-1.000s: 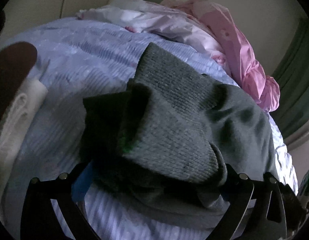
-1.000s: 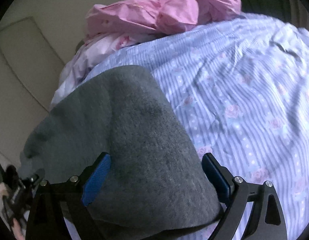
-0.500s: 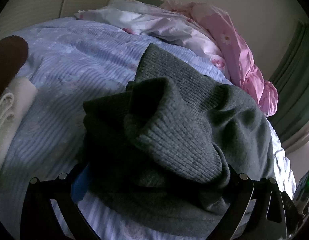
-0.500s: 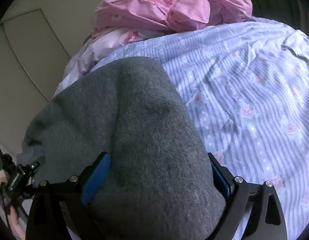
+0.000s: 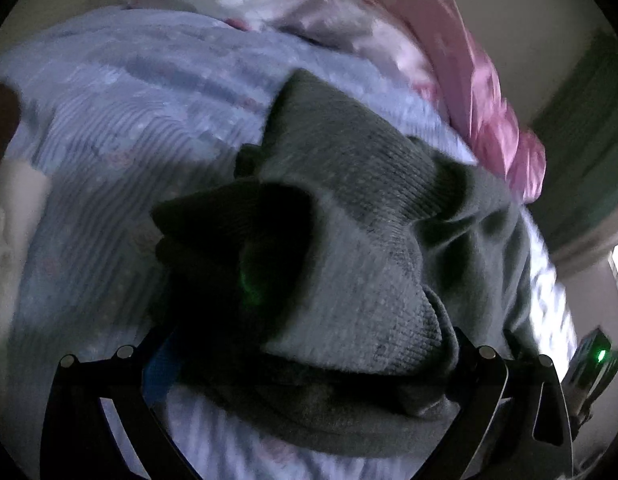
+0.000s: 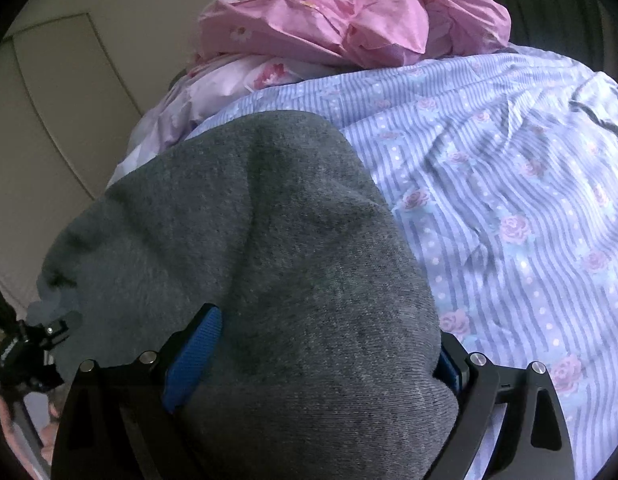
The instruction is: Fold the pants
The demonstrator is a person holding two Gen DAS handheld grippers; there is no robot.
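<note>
The grey knit pants [image 5: 349, 208] are being held bunched over the striped floral bedsheet [image 6: 509, 184], a ribbed cuff lying across the left gripper [image 5: 309, 364], whose widely spread jaws are being bridged by the cloth. The right gripper [image 6: 309, 356] is likewise being draped, its jaws parted around a thick fold. Pink bedding [image 6: 349, 28] is being kept piled along the sheet's far edge, with open sheet lying right of the pants.
</note>
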